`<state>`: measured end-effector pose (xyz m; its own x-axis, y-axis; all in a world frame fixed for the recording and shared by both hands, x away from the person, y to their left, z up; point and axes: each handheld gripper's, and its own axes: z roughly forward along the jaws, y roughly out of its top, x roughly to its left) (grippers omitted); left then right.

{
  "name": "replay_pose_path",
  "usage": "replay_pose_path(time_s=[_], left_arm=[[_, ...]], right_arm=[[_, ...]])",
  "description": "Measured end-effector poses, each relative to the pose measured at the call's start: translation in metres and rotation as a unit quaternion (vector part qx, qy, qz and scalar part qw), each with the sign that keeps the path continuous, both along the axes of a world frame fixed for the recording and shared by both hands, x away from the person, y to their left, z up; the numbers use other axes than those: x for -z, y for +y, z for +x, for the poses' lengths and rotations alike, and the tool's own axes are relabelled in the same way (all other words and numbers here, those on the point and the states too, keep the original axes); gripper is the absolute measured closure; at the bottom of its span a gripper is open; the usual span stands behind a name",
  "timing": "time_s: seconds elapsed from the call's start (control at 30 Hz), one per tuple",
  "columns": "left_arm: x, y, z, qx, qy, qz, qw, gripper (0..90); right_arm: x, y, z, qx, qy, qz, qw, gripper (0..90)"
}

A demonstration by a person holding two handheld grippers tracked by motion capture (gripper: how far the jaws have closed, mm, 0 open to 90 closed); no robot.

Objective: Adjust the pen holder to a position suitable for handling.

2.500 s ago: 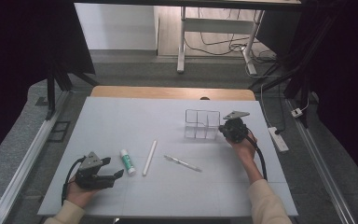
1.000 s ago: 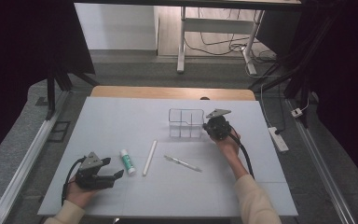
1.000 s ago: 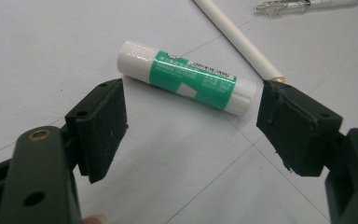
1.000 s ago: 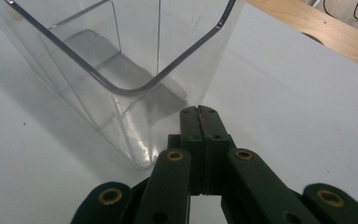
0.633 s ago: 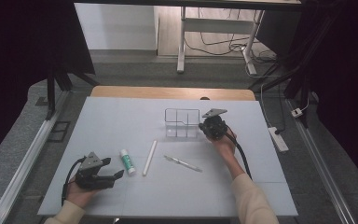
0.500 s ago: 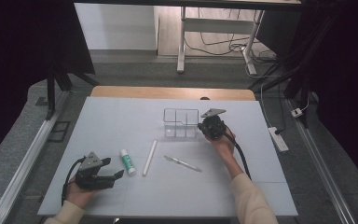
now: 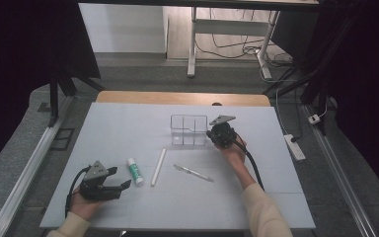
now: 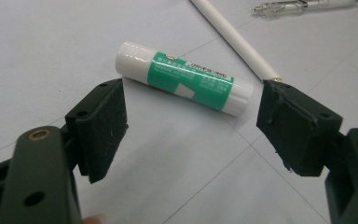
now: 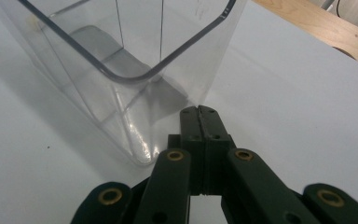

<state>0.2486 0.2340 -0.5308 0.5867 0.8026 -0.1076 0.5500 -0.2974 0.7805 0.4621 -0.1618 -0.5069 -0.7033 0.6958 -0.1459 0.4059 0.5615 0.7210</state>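
Observation:
A clear plastic divided container (image 7: 189, 131) stands on the white table (image 7: 128, 123) at centre back. My right gripper (image 7: 210, 134) is shut, with its tips against the container's right side wall. In the right gripper view the closed jaws (image 9: 199, 110) meet the container (image 9: 121, 74) near its bottom corner, with nothing between them. My left gripper (image 7: 120, 178) rests open at the front left. In the left gripper view a green and white glue stick (image 8: 184, 84) lies just beyond the open pads (image 8: 102, 126).
The glue stick (image 7: 134, 171), a white rod (image 7: 158, 167) and a clear pen (image 7: 193, 172) lie in a row across the table's middle. In the left gripper view the rod (image 8: 233, 37) and the pen (image 8: 303, 5) lie farther off. A wooden strip (image 7: 177, 98) edges the table's back.
The right gripper and the clear container have moved left across the back of the table together. The left gripper has stayed put.

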Motion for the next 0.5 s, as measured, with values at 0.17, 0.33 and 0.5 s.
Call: replay_pose_path(time_s=[0.17,0.33,0.5], left_arm=[[0.0008,0.0018,-0.0001,-0.001,0.001,0.001,1.0,24.4],[0.0,0.0002,0.0003,-0.001,-0.001,0.001,1.0,24.5],[-0.0008,-0.0003,-0.0007,-0.001,-0.004,0.005,1.0,24.5]], right_arm=[[-0.0012,0.0008,-0.0008,-0.004,0.003,0.002,1.0,89.3],[-0.0011,0.0019,-0.0012,-0.005,0.0,0.002,1.0,89.3],[-0.0011,0.0015,-0.0011,-0.007,-0.003,0.001,1.0,89.3]])
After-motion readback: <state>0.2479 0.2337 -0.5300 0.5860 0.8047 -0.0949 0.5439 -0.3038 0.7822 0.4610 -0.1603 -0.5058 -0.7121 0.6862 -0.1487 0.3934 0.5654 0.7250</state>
